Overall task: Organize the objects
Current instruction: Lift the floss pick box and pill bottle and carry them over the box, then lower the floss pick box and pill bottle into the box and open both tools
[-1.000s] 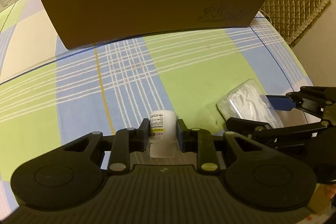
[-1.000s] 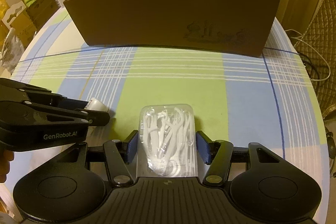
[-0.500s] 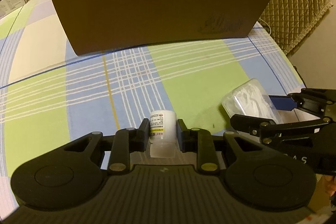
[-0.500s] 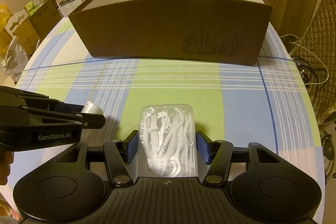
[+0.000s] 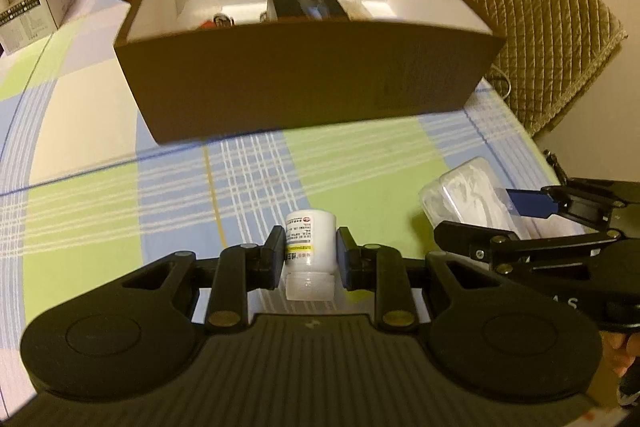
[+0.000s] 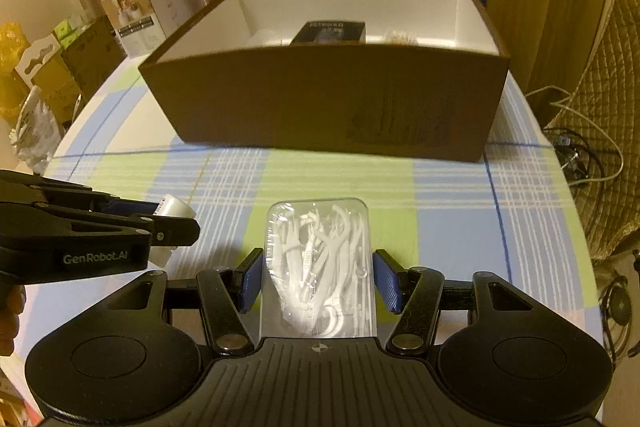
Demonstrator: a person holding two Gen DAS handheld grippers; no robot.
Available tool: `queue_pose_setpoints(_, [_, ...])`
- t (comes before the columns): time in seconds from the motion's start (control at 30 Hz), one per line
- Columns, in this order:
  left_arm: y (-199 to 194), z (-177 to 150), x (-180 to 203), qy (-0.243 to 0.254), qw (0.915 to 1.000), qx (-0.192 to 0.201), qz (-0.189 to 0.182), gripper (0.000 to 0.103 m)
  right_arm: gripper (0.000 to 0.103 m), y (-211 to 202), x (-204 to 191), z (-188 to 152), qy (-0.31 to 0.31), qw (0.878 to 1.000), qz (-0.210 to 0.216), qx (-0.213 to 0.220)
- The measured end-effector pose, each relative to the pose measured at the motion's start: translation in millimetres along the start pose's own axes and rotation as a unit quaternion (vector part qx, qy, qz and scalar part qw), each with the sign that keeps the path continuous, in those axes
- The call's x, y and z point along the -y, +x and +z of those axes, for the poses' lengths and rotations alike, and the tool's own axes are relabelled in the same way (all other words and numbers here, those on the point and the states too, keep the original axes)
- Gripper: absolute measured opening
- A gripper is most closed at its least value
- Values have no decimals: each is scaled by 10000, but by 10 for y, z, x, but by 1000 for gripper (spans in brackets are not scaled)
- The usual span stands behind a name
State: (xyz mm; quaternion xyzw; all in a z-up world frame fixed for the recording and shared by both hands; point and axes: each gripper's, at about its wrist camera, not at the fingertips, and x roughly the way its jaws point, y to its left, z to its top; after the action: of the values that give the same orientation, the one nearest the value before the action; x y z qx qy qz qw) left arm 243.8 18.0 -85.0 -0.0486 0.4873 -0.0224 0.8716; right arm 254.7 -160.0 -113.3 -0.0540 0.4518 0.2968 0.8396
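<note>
In the left wrist view, the left claw (image 5: 310, 259) is hovering above the checked worktop (image 5: 100, 211), aiming level toward the far brown box (image 5: 304, 83). Its two pads are pressing on the sides of a small white bottle (image 5: 309, 241), which is lying along the claw's line, cap end near the camera and flat base pointing far toward the box. At the right, the right claw (image 5: 516, 223) is reaching in from the side, gripping a clear pack of floss picks (image 5: 468, 195). Inside the box a dark carton (image 5: 306, 3) is sitting among blurred items.

In the right wrist view, the right claw (image 6: 319, 277) is also pointing at the box (image 6: 332, 99), closed on the floss pack (image 6: 319, 267), blue pads on its long sides. The pack's long axis is running near to far, above the worktop (image 6: 448, 211). At the left, the left claw (image 6: 176, 223) is holding the bottle (image 6: 174, 207) beside it, apart from the pack.
</note>
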Motion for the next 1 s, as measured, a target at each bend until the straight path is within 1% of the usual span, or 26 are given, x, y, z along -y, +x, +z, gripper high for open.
queue_pose_setpoints(0.27, [-153, 270, -35, 31, 9994, 354, 41, 22, 55, -153, 36, 241, -76, 9993, -14, 352])
queue_pose_setpoints(0.6, [-273, 671, -92, 63, 9970, 759, 130, 22, 55, -309, 103, 653, -101, 9966, 1, 815])
queue_pose_setpoints(0.8, [-259, 987, -149, 87, 9951, 954, 262, 22, 55, -306, 202, 988, 12, 9945, 1, 1043])
queue_pose_setpoints(1.0, [-139, 1279, -200, 112, 9945, 983, 349, 22, 55, -227, 333, 1312, 112, 9931, -101, 1165])
